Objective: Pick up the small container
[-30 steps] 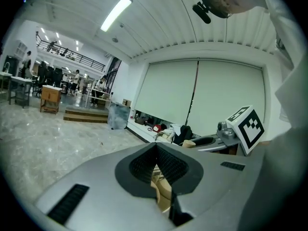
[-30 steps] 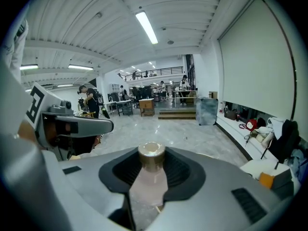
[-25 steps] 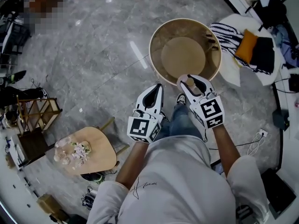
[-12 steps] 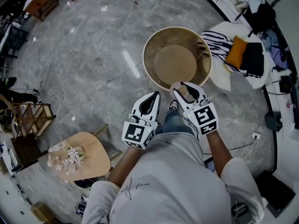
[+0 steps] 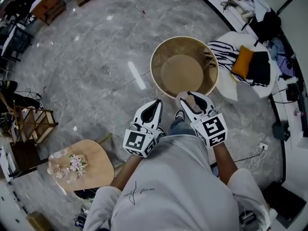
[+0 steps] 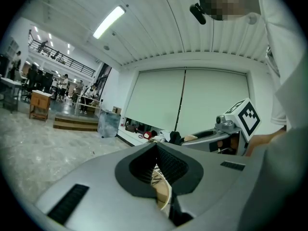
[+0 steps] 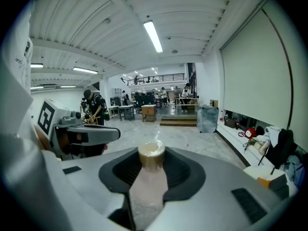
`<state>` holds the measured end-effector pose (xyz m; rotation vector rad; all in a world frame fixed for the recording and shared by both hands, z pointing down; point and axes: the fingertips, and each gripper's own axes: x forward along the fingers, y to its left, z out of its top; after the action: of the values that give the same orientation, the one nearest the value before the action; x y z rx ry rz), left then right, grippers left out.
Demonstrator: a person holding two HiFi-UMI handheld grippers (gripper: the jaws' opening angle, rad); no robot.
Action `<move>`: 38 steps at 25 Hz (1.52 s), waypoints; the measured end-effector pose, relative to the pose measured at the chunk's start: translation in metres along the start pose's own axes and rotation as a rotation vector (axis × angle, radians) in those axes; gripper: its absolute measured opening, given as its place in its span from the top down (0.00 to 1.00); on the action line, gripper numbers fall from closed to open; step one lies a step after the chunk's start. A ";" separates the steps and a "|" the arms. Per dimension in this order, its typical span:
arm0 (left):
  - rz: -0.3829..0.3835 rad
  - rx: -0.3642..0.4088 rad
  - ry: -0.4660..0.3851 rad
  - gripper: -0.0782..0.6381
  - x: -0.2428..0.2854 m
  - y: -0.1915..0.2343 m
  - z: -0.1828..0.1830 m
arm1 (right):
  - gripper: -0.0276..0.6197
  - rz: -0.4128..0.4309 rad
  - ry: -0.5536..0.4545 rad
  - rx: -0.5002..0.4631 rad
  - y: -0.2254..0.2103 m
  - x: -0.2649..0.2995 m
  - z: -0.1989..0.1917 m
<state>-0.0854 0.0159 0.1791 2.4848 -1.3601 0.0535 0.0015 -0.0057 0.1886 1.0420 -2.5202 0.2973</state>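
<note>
While I look along the right gripper (image 5: 193,97), its black ribbed pads are clamped on the small container (image 7: 151,167), one against each side. That container is a slim bottle with a smooth, pale pinkish body that widens toward the camera, and a short, round cream cap that stands clear of the jaw tips. From the head view I see it held in the air, showing against the near rim of a large round tub (image 5: 161,51). This tub has thin, tan, wood-coloured walls and a flat circular bottom.

My left gripper (image 5: 155,104) has its jaws together with nothing between them; the ribbed pads leave only a teardrop-shaped hollow behind the meeting tips. Both gripper shells are smooth, matte grey-white plastic.

Below lies a glossy grey marble floor (image 5: 86,57) with pale veins. At my left stands a chair with a rounded light-wood seat (image 5: 98,160) bearing pale flowers (image 5: 67,165), and a black-and-white striped cloth (image 5: 224,52) lies just beside the tub.
</note>
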 end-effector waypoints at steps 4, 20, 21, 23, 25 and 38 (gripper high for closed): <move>-0.008 0.013 -0.026 0.87 -0.010 -0.001 0.009 | 0.74 -0.004 -0.011 0.002 0.012 -0.007 0.003; 0.013 0.021 -0.049 0.87 -0.049 0.013 0.017 | 0.74 -0.027 -0.023 0.012 0.046 -0.028 0.007; 0.012 0.020 -0.050 0.87 -0.050 0.012 0.016 | 0.74 -0.029 -0.024 0.013 0.046 -0.029 0.007; 0.012 0.018 -0.053 0.87 -0.051 0.011 0.017 | 0.74 -0.030 -0.024 0.017 0.048 -0.030 0.006; 0.016 0.017 -0.057 0.87 -0.053 0.011 0.019 | 0.74 -0.028 -0.023 0.026 0.049 -0.031 0.006; -0.021 0.024 -0.074 0.87 -0.051 -0.004 0.029 | 0.74 -0.014 -0.014 0.014 0.047 -0.036 0.010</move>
<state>-0.1136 0.0507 0.1415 2.5443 -1.3694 -0.0279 -0.0119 0.0465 0.1621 1.0704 -2.5253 0.3048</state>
